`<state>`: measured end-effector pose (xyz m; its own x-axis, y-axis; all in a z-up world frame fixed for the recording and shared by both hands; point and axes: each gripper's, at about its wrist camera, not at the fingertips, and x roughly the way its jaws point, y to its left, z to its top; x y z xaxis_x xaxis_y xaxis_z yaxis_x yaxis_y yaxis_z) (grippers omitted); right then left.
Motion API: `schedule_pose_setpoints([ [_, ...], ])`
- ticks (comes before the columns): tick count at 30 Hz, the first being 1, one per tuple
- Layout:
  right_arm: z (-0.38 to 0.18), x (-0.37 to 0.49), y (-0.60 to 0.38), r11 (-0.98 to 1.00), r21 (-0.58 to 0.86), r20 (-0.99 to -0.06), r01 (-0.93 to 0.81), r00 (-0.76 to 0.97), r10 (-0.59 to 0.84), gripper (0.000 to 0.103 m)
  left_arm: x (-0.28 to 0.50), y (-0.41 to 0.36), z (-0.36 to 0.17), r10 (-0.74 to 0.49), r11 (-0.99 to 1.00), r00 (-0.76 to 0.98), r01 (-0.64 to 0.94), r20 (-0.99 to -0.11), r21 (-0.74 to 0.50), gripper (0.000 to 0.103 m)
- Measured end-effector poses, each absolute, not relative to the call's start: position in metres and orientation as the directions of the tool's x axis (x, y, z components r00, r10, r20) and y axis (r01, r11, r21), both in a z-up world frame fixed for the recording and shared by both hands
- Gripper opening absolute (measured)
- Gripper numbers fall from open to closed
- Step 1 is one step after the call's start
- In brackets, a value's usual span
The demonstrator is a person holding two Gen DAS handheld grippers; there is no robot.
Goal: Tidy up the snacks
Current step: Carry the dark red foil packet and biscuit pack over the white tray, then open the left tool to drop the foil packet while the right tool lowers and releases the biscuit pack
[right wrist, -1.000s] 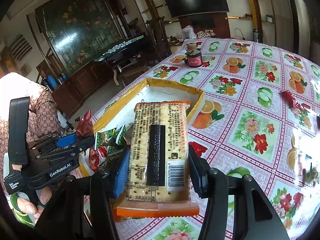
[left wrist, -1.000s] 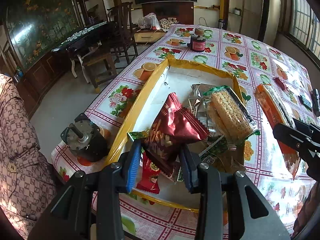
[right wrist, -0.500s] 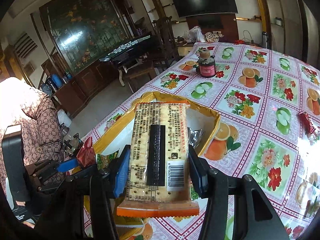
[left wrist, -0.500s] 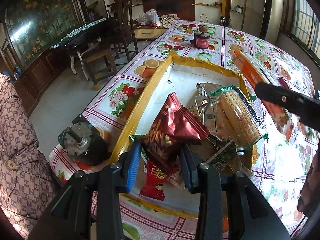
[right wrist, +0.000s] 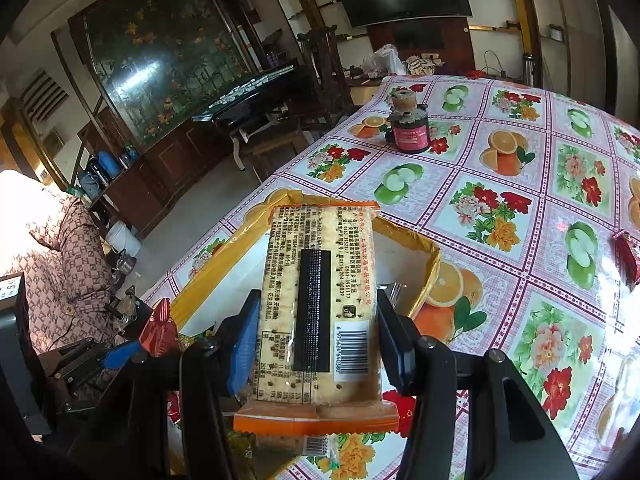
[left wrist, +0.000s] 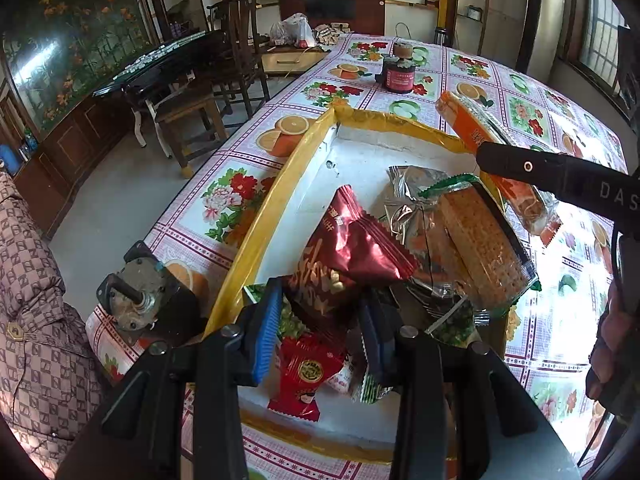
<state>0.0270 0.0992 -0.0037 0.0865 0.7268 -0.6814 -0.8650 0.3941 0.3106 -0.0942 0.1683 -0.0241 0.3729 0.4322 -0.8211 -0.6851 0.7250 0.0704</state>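
Left gripper is at the bottom centre of the left view, jaws pinching the dark red snack bag by its lower end; same grip as a second ago, bag barely shifting. It is hanging just above the pile in the near end of the box, not yet let go.

Under it: a small red packet and a green-edged packet lying on the box floor. Just right of the bag, a clear-wrapped cracker sleeve is leaning on a silver foil bag.

Right gripper jaws are clamped on the orange cracker pack, barcode side up. This is what's changing: a second ago the pack was off the box's right side over the counter; now in the left view it is crossing the far right rim, upper right of frame, with the box's open far end directly behind it in the right view.

Judgement: cracker pack is about to go into the bare far half of the box; drop looks close. Red bag is waiting its turn.

Further out: small dark jar upper centre, and a loose red wrapped candy at right edge, still outside the box.
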Motion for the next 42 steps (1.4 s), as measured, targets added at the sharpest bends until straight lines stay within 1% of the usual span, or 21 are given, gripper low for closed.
schedule_pose_setpoints([
  [12,-0.026,0.045,0.112,0.410,0.371,-0.691,-0.833,0.048,0.722,0.053,-0.075,0.174,-0.032,0.420,0.736,0.368,-0.672,-0.830,0.075,0.040],
  [24,-0.039,0.050,0.128,0.401,0.402,-0.691,-0.823,0.015,0.723,0.053,-0.063,0.178,-0.039,0.410,0.745,0.363,-0.662,-0.837,0.078,0.040],
  [42,-0.045,0.052,0.139,0.410,0.412,-0.687,-0.814,0.017,0.726,0.053,-0.051,0.187,-0.043,0.404,0.746,0.358,-0.662,-0.842,0.076,0.040],
])
